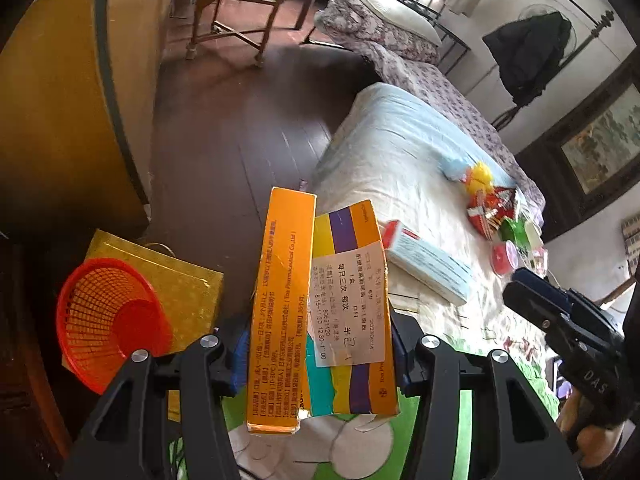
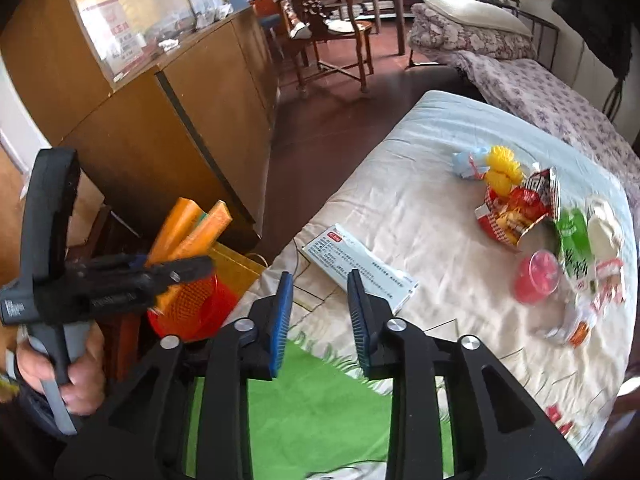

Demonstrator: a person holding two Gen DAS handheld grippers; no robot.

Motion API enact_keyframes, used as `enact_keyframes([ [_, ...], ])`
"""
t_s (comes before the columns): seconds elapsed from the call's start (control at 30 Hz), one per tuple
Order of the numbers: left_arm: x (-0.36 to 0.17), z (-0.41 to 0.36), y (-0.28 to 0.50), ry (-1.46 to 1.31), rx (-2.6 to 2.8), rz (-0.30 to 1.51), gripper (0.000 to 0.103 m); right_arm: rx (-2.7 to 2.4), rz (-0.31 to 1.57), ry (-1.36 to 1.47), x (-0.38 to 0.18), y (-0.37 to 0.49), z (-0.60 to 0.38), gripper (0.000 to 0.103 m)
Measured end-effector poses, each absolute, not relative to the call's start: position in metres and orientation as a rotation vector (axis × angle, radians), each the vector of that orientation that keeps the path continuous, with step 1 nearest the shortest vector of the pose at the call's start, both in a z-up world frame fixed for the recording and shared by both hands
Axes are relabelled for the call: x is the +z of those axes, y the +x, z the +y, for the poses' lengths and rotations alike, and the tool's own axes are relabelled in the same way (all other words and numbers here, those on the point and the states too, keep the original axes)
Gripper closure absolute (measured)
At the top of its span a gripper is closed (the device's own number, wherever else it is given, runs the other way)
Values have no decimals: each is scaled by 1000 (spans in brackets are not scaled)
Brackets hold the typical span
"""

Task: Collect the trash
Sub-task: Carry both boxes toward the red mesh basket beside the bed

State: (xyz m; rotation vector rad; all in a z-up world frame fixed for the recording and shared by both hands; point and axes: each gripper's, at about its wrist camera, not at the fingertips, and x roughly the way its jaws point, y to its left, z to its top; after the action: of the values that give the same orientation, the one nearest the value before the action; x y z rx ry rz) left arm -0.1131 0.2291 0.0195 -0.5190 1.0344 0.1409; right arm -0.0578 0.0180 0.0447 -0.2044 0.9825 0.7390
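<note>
Trash in hand is two orange cardboard medicine boxes [image 1: 320, 304] standing side by side, clamped between the blue pads of the left gripper [image 1: 316, 348]; the pads themselves are mostly hidden behind the cardboard. Just beside the boxes, at the bed's edge, a red plastic mesh basket [image 1: 108, 316] sits against a gold paper gift bag [image 1: 180, 288], its near rim cut off by the gripper's arm. The right gripper [image 2: 320, 320] hangs with its jaws apart and nothing between them, over the green-and-white bedspread [image 2: 420, 208]. Beyond it lies a white and blue printed flat box [image 2: 360, 268]. Farther off, a blurred heap of snack wrappers [image 2: 516, 208] and a red lidded plastic cup [image 2: 538, 282] rest on the bedspread; their labels are unreadable.
</note>
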Motion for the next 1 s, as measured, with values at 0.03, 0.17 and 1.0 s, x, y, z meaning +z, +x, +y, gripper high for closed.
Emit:
enact_keyframes([
  [0.03, 20, 233, -115, -517, 153, 1034, 50, 741, 985, -222, 44, -56, 21, 53],
  [0.17, 16, 245, -119, -521, 186, 1043, 50, 747, 1000, -396, 28, -47, 47, 37],
  [1.0, 0, 260, -131, -505, 214, 1080, 49, 865, 1101, -352, 15, -39, 66, 63],
])
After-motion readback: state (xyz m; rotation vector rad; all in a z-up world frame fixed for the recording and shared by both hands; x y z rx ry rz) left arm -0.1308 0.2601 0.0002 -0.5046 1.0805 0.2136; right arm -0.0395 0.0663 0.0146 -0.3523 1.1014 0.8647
